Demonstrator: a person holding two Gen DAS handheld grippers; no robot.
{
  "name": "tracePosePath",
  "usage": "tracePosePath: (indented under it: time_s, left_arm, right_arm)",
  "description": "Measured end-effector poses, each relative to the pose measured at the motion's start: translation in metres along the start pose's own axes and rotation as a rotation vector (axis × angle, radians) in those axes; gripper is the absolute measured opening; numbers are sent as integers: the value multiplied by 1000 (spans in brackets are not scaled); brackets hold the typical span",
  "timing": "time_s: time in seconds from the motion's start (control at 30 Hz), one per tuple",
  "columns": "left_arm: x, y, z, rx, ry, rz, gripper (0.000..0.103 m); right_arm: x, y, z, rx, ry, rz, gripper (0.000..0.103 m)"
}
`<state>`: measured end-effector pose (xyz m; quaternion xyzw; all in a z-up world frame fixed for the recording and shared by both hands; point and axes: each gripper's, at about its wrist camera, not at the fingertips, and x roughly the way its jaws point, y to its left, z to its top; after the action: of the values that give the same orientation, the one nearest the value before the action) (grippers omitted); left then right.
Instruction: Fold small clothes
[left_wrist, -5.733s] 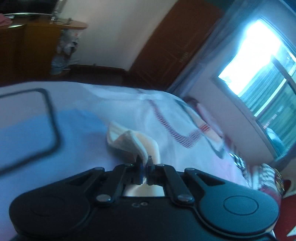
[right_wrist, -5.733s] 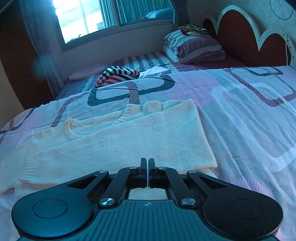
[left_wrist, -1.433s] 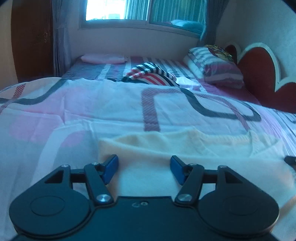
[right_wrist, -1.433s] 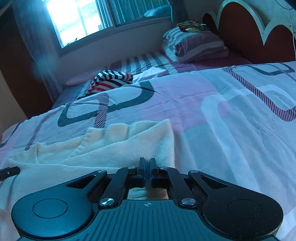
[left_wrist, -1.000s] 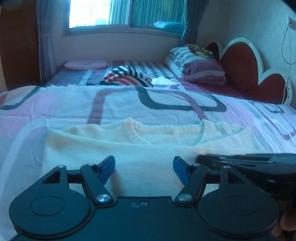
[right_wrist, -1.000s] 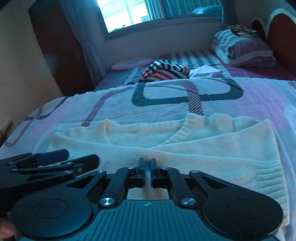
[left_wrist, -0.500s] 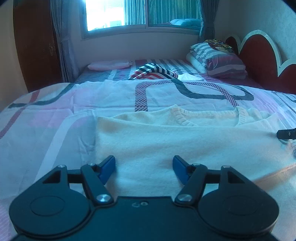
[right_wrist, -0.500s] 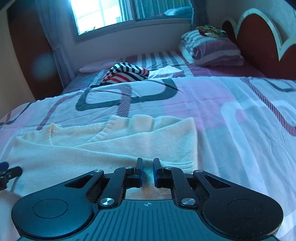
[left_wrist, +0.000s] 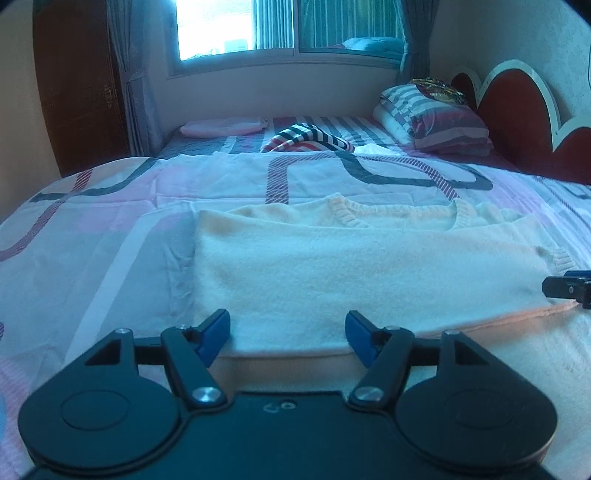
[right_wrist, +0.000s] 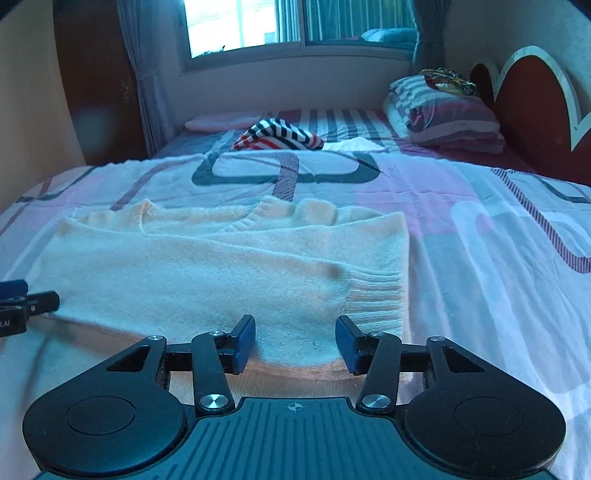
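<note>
A big bed (left_wrist: 110, 258) fills the room. Its cover is pink and white with dark loopy lines. Far past both grippers there is a bright window (left_wrist: 236, 29) with grey curtains. A striped pillow (left_wrist: 436, 122) lies by the red headboard (left_wrist: 517, 107) with its white wavy edge. A cloth with black, white and red stripes (right_wrist: 277, 136) sits in a heap farther up the bed, and a flat pink thing (left_wrist: 221, 127) lies near the wall. A brown wooden door (left_wrist: 77, 85) stands off to the left side.

A cream sweater (left_wrist: 351, 266) lies flat on the cover, folded over, with its neck hole on the far side from the grippers.

The left gripper (left_wrist: 288, 332) has its blue fingers wide apart. The near edge of the sweater lies just ahead of them, and they hold nothing. The sweater spreads out ahead and off to its right.

The right gripper (right_wrist: 295, 343) is opening its fingers. The near edge of the sweater sits between them, but they do not squeeze it. The ribbed cuff (right_wrist: 376, 299) lies just ahead, a bit right.
</note>
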<state>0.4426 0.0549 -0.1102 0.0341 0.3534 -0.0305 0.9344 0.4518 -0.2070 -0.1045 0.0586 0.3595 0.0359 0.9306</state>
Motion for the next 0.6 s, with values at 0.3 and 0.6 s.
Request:
tracePosePath:
  time_s: [0.3, 0.6]
  left_arm:
    - [2, -1, -12, 23, 25, 12, 69]
    - [0, -5, -1, 25, 37, 50, 68]
  right_arm:
    - [-7, -15, -12, 44, 45, -49, 29]
    - [-13, -31, 11, 92, -52, -42, 29]
